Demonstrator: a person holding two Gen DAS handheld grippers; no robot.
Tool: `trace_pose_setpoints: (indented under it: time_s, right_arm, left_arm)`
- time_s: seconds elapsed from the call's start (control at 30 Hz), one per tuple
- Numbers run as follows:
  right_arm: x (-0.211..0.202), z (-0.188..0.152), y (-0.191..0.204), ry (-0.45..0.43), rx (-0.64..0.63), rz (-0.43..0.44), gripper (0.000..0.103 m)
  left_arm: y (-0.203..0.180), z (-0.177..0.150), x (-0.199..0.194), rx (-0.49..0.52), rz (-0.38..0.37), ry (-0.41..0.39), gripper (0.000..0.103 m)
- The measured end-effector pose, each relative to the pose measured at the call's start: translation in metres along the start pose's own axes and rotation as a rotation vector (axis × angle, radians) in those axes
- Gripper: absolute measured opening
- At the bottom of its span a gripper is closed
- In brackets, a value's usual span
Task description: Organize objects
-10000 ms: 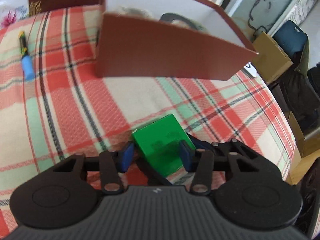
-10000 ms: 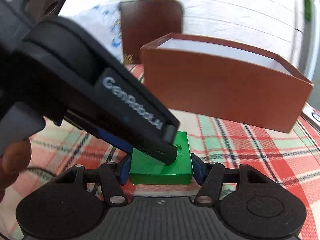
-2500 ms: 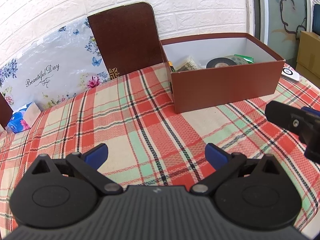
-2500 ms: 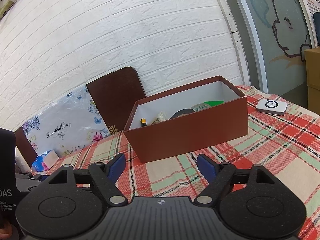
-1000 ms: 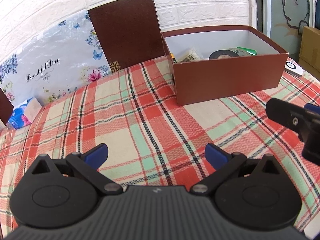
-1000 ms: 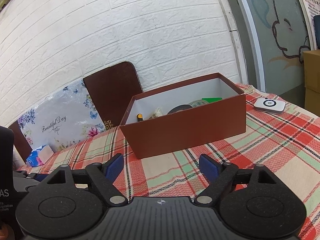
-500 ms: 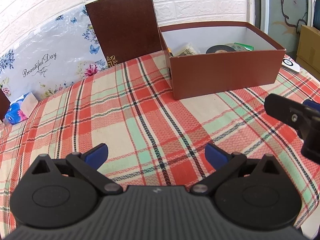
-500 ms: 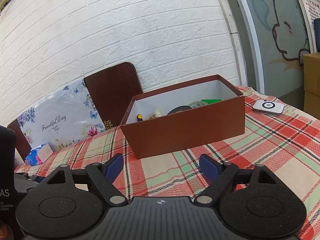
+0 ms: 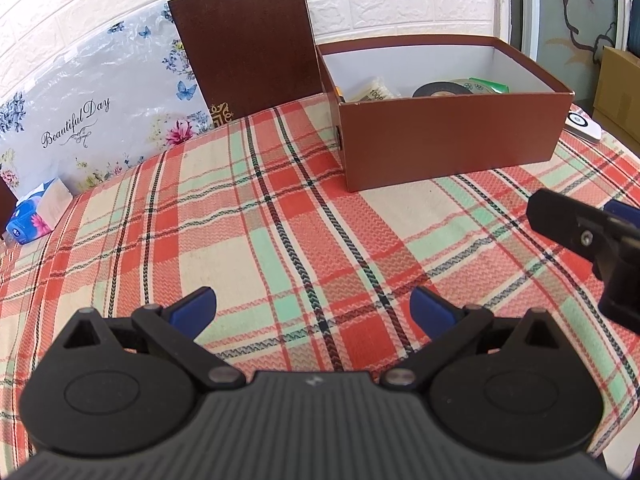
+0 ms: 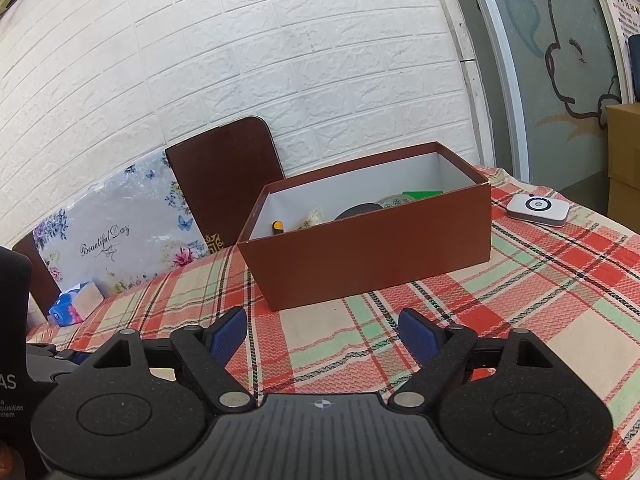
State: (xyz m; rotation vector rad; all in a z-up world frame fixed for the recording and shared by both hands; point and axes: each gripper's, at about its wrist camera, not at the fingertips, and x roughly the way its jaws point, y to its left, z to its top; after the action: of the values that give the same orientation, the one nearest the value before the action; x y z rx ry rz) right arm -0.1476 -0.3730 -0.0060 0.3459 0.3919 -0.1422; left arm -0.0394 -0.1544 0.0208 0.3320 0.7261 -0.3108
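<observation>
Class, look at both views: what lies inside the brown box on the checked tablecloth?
Inside the brown box: a black tape roll, a green packet, a pale wrapped item and something yellow-tipped. The near wall hides the box floor and the lower parts of these things.

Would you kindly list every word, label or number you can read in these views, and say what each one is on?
"Beautiful Day": script on the floral panel against the wall.
"100" then unclear characters: on the pale packet in the brown box.
"AS", with cut-off lines below: on the left gripper's body.
Poster at the right edge: too small.
</observation>
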Motion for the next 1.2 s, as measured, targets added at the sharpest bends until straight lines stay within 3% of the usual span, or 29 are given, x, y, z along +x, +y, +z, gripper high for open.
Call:
trace_pose_setpoints:
  time_s: [1.2]
  right_arm:
    - [0.01,-0.007,0.006,0.029,-0.023,-0.016,0.084]
  left_arm:
    - [0.006,-0.003,0.014,-0.03,-0.013,0.037,0.103]
